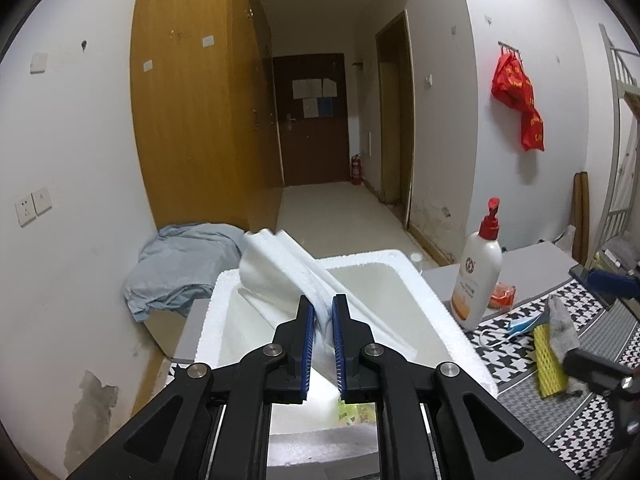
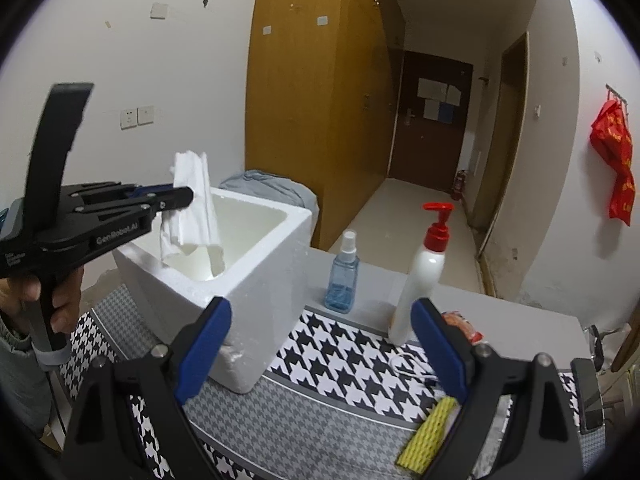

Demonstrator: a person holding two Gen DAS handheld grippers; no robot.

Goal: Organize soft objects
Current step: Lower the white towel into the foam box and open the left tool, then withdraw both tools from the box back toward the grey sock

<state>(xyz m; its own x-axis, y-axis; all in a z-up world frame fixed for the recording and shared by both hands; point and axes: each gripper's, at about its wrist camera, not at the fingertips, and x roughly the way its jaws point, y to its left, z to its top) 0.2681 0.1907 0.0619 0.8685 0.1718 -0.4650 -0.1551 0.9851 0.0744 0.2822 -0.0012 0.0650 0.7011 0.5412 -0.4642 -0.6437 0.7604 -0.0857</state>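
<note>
My left gripper (image 1: 323, 300) is shut on a white soft foam sheet (image 1: 280, 260) and holds it tilted over the open white foam box (image 1: 420, 292). The right wrist view shows that gripper (image 2: 188, 196) side-on, with the sheet (image 2: 192, 200) hanging into the box (image 2: 280, 264) and a hand on the handle. My right gripper (image 2: 320, 306) stands open over the houndstooth mat (image 2: 340, 360) with nothing between its fingers. A yellow foam net (image 2: 428, 428) lies by its right finger. The net (image 1: 550, 360), a grey cloth (image 1: 562, 324) and a blue face mask (image 1: 520, 326) lie together on the mat.
A white lotion bottle with a red pump (image 2: 424, 272) and a blue spray bottle (image 2: 342, 276) stand behind the mat, a red packet (image 2: 460, 322) beside them. A blue-grey cloth heap (image 1: 180, 264) lies behind the box. A dark phone (image 2: 588, 396) sits at the right edge.
</note>
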